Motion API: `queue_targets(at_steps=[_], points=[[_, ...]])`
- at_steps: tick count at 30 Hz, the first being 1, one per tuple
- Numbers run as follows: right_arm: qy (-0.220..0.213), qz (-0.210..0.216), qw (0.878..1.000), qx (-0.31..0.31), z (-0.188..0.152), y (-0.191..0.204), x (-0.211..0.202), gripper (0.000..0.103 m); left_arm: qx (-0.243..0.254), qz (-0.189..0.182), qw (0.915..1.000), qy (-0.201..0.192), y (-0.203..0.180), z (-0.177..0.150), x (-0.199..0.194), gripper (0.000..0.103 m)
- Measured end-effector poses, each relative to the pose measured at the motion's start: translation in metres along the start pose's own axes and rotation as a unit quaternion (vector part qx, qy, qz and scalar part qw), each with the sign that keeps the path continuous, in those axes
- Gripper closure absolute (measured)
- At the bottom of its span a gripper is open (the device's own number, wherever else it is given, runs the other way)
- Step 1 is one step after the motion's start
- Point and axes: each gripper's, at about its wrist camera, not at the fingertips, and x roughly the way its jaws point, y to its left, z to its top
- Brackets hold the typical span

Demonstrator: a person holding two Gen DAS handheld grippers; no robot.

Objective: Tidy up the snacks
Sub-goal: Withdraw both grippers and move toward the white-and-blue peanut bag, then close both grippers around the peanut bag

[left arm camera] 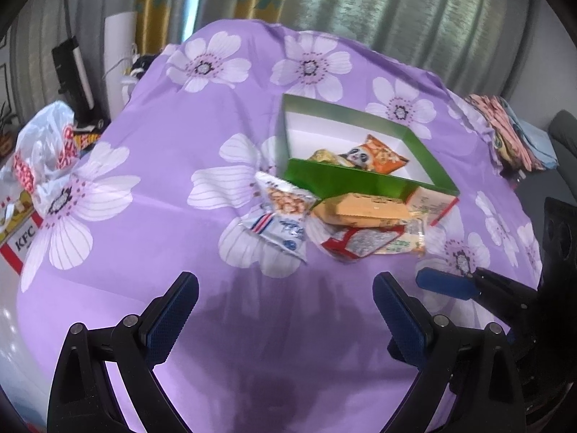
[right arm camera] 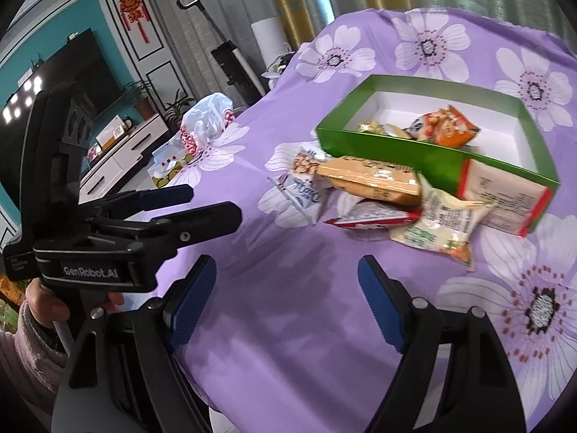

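A green box (left arm camera: 346, 178) (right arm camera: 414, 155) with a white inside stands on the purple flowered cloth. In it lie an orange panda snack bag (left arm camera: 382, 155) (right arm camera: 447, 128) and a yellow packet (left arm camera: 322, 156). In front of the box lies a pile of snacks: a white and blue bag (left arm camera: 285, 229) (right arm camera: 303, 189), a peanut packet (left arm camera: 286, 198), a tan flat pack (left arm camera: 364, 207) (right arm camera: 371, 178), a red and white pack (left arm camera: 360, 243) (right arm camera: 371, 216), a pale green-printed bag (right arm camera: 443, 227) and a red-edged carton (right arm camera: 505, 198). My left gripper (left arm camera: 285, 306) is open and empty, short of the pile. My right gripper (right arm camera: 286, 292) is open and empty too.
A white plastic bag (left arm camera: 47, 144) (right arm camera: 205, 119) and a KFC box (left arm camera: 21, 238) sit at the left edge of the cloth. Folded patterned cloths (left arm camera: 505, 133) lie at the far right. A TV and cabinet (right arm camera: 119, 151) stand to the left beyond the table.
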Motion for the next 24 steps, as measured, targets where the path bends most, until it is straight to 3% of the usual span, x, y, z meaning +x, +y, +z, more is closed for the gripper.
queue_targets(at_steps=[6, 12, 24], points=[[0.015, 0.014, 1.000, -0.005, 0.005, 0.007, 0.026, 0.027, -0.011, -0.004, 0.9999, 0.003, 0.019, 0.005, 0.011, 0.006], [0.022, 0.013, 0.999, -0.021, 0.014, 0.017, 0.055, 0.034, -0.020, -0.038, 0.9991, 0.005, 0.033, 0.017, 0.024, 0.006], [0.011, -0.055, 0.998, -0.024, 0.042, 0.020, 0.096, 0.037, 0.019, -0.097, 0.9943, 0.038, 0.033, 0.046, 0.068, 0.009]])
